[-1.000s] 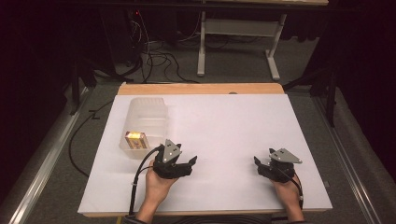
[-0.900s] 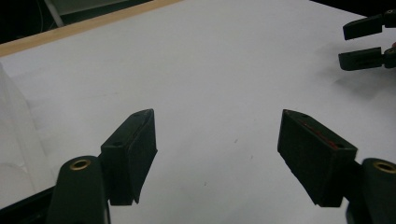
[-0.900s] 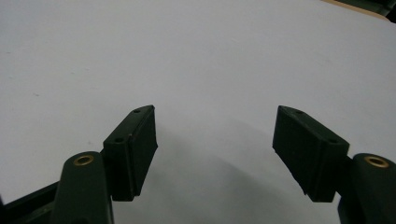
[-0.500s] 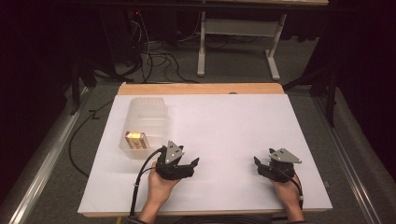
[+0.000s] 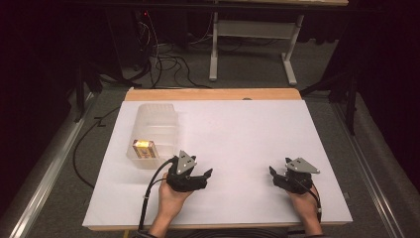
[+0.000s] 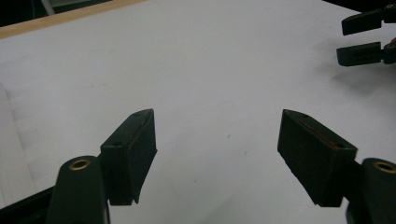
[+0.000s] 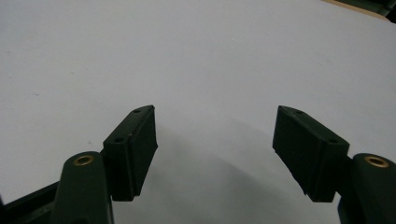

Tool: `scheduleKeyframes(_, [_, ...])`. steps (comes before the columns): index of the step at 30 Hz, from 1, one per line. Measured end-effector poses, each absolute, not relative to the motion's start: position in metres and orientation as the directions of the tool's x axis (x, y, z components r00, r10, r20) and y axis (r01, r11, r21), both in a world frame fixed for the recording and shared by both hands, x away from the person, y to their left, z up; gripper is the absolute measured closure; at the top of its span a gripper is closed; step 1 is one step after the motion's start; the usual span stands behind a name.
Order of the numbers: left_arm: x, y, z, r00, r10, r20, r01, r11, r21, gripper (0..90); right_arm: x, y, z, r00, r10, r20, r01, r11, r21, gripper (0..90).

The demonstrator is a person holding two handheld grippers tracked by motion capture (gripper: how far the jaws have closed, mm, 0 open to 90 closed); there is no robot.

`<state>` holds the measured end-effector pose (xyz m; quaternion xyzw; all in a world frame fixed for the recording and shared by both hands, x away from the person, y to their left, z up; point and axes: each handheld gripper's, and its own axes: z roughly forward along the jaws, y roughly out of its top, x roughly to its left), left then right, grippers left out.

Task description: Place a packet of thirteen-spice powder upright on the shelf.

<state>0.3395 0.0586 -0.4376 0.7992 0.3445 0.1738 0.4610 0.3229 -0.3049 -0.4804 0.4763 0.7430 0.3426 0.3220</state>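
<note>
Bin (image 5: 153, 131) on table's (image 5: 247, 129) left w/ small box (image 5: 143, 148) in its near end.

box label (image 5: 144, 148): too small for reading | your forearms: running off near edge | far floor: fading into dark

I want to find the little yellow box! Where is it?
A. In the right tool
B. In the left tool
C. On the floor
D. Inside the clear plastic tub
D: the high view shows the yellow box lying at the near end of the clear plastic tub, while both tools are open and hold nothing.
</note>
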Motion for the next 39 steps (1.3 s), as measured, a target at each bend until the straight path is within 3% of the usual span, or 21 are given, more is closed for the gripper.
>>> scheduleKeyframes(39, [0.35,0.048,-0.466,0.677,0.732,-0.075,0.435,-0.316,0.843,30.5,0.323,-0.305,-0.48,-0.338,0.929,-0.152,0.488,0.311,0.815,30.9])
